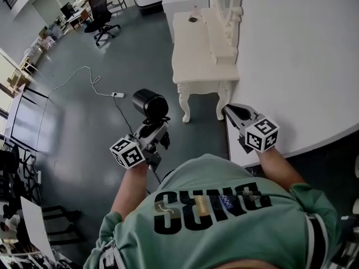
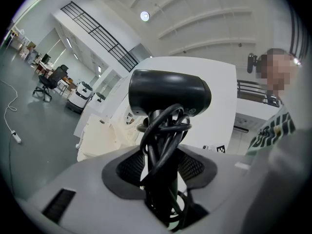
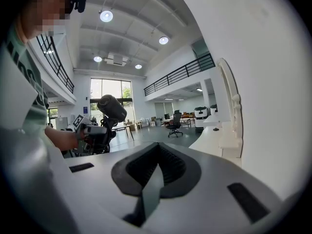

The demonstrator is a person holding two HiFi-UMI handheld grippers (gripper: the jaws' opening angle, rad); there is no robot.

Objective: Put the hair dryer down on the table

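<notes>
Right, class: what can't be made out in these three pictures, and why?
- Hair dryer handle, left gripper view: hidden by its coiled cord.
- Small dark item on the dressing table, head view: too small to name.
- White table, head view: cut off by the right edge.

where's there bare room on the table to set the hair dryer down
The cream dressing table is bare along its open side and its near end, up to the raised mirror base that runs along the white wall. It is tighter at the far end, where a small dark thing lies.
</notes>
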